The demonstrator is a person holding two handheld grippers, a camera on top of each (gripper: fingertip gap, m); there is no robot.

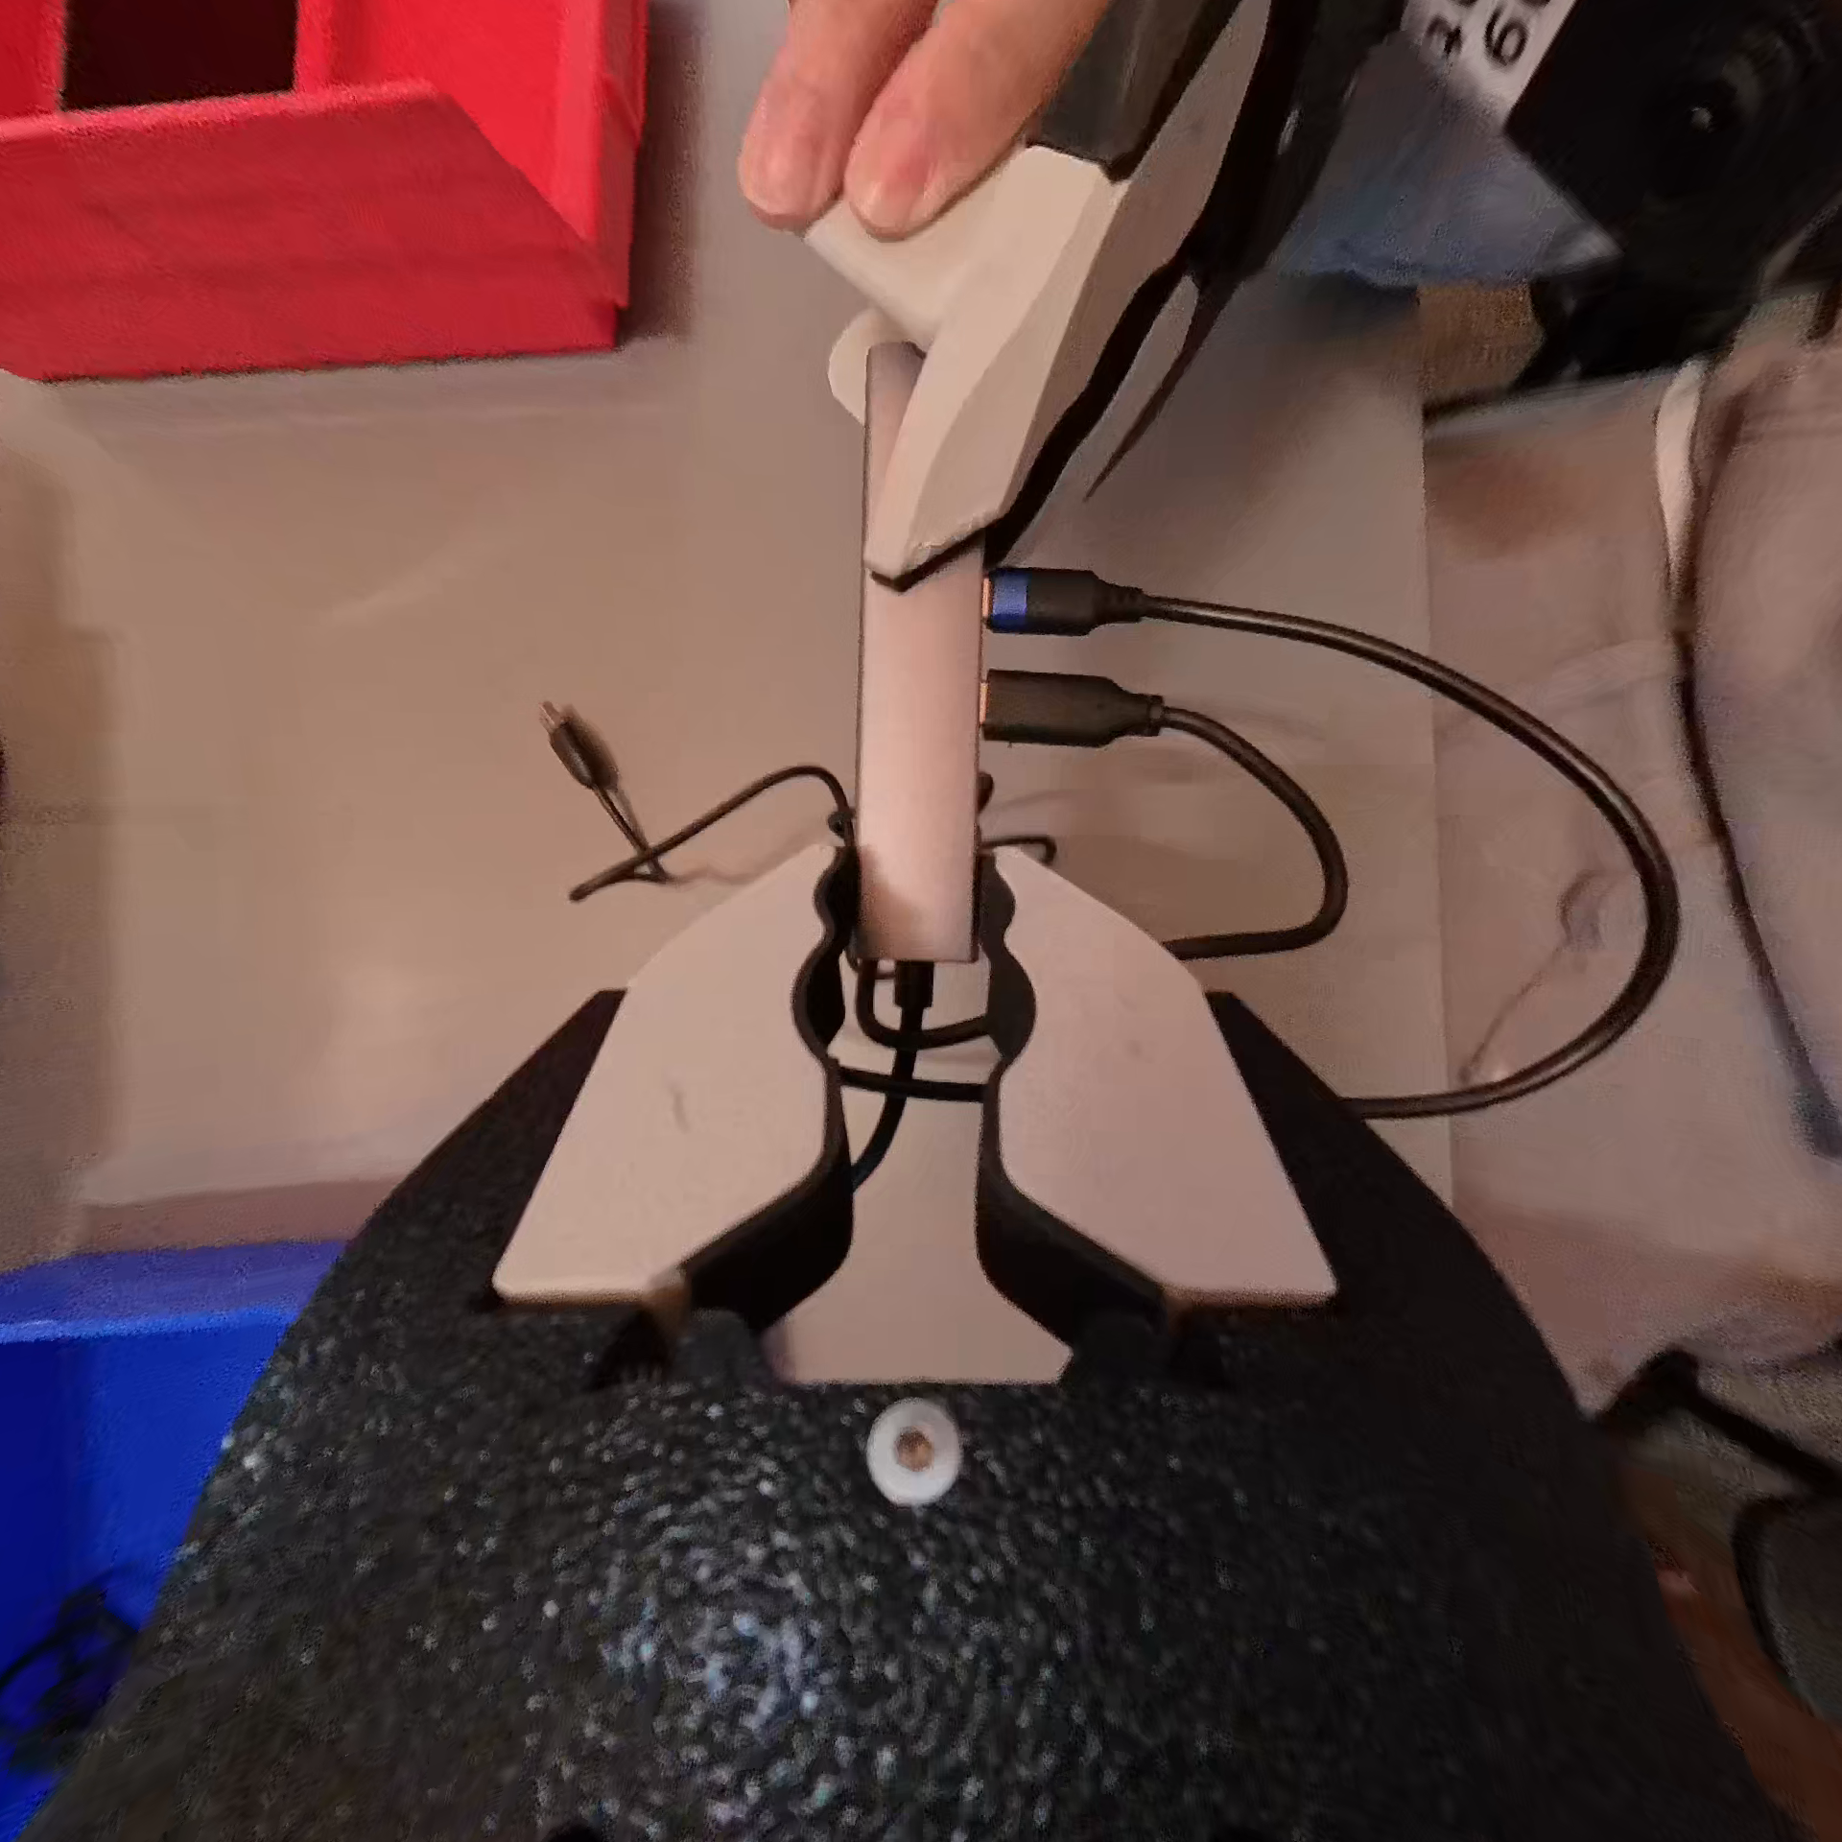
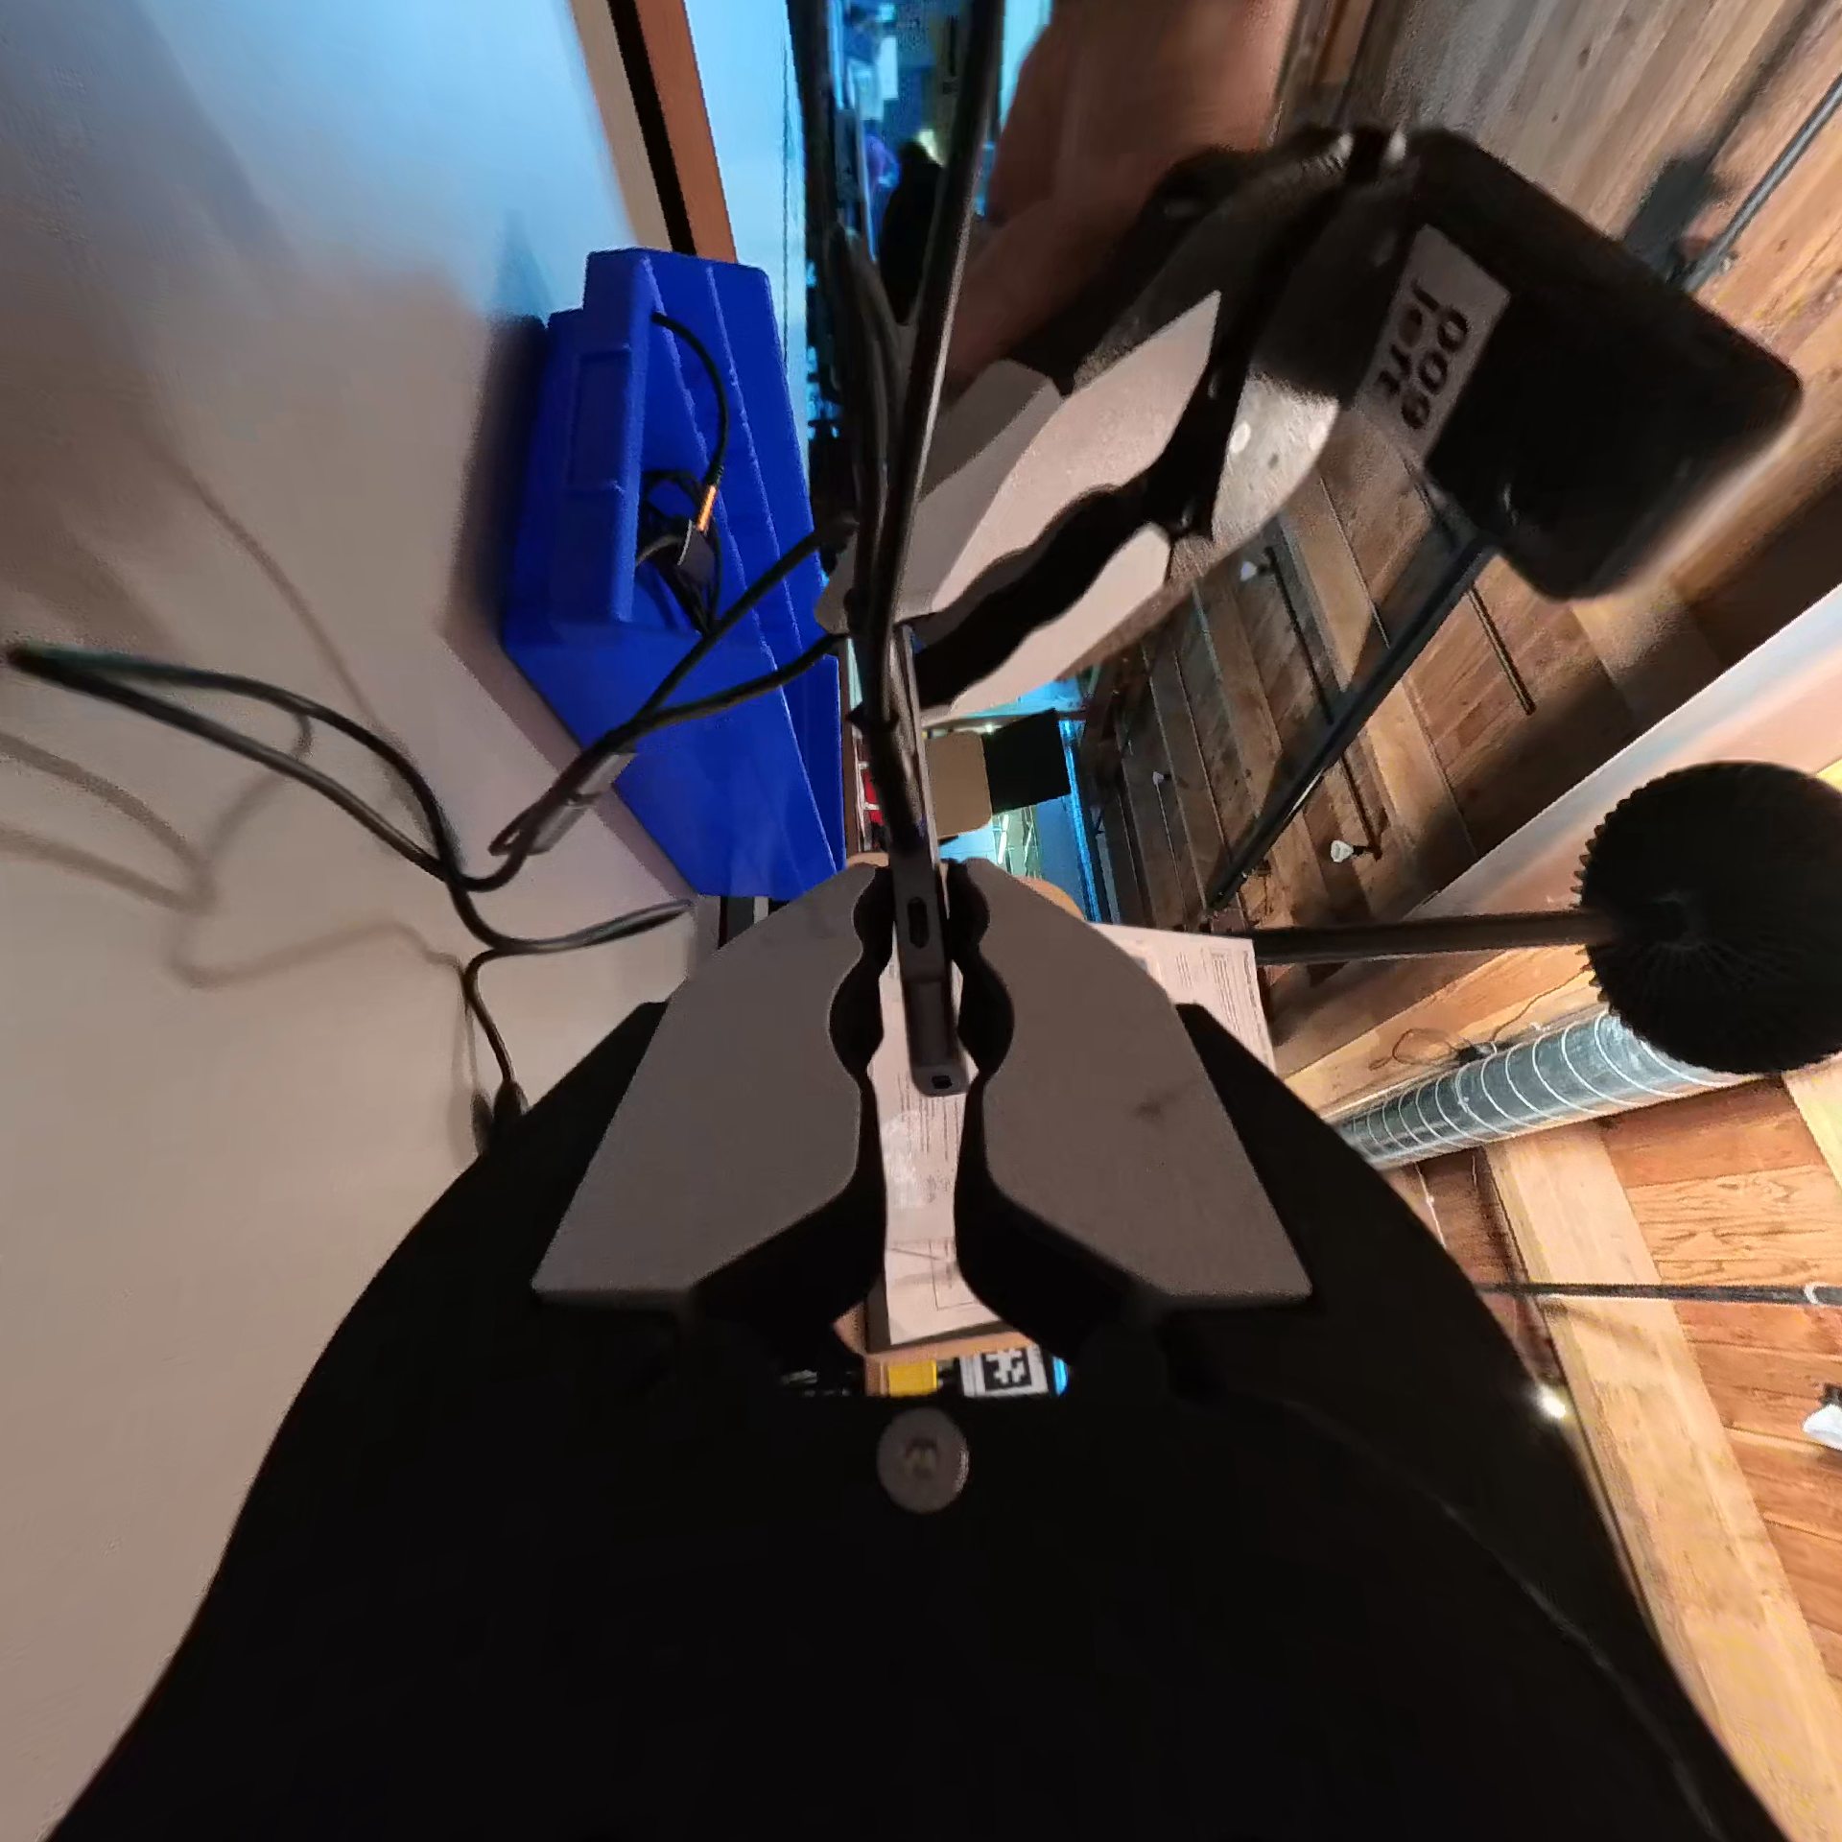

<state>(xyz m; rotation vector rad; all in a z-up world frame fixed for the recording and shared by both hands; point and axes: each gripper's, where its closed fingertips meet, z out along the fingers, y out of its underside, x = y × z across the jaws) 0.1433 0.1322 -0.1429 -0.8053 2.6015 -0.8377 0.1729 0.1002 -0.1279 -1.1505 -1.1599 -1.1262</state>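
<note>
Slim hub (image 1: 917,758) spans both tongs lengthwise: left tongs (image 1: 915,897) pinch one end, right tongs (image 2: 915,922) apparently pinch the other.

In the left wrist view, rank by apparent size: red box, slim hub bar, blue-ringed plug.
1. red box, cropped by the frame.
2. hub bar, held at both ends.
3. blue-ringed plug.

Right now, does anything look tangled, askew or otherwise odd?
Yes. Both the left hand-held gripper and right hand-held gripper clamp the same slim hub, held off the table. Two plugged black cables loop loosely, and a thinner cable lies crossed behind.
</note>
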